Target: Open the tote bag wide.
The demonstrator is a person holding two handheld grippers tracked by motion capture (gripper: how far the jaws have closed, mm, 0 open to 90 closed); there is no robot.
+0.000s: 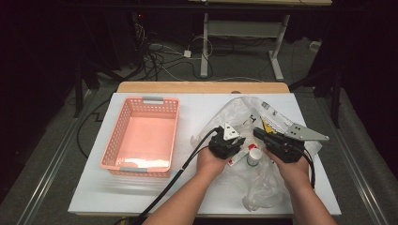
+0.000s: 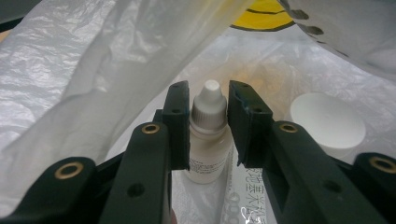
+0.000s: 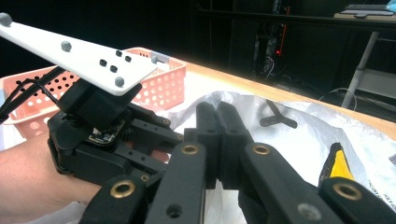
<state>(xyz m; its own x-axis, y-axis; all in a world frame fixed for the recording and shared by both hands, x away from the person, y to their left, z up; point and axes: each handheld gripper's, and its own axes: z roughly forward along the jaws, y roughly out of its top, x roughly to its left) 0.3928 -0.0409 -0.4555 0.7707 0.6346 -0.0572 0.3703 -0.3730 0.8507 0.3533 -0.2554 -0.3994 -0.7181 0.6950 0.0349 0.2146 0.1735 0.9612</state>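
While the right gripper [image 3: 217,140], fingers pinched on the plastic bag [image 1: 244,112], holds it open, the left gripper [image 2: 208,121] fingers narrowly straddle a dropper bottle [image 2: 208,135], not yet clamped.

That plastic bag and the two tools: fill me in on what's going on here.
A person works two hand-held tools at a white plastic bag on the table. The left tool reaches inside the bag, its jaws open on either side of a small white dropper bottle, not yet closed on it. The right tool is shut, apparently pinching the bag's edge to hold it open. A pink basket sits at the left.
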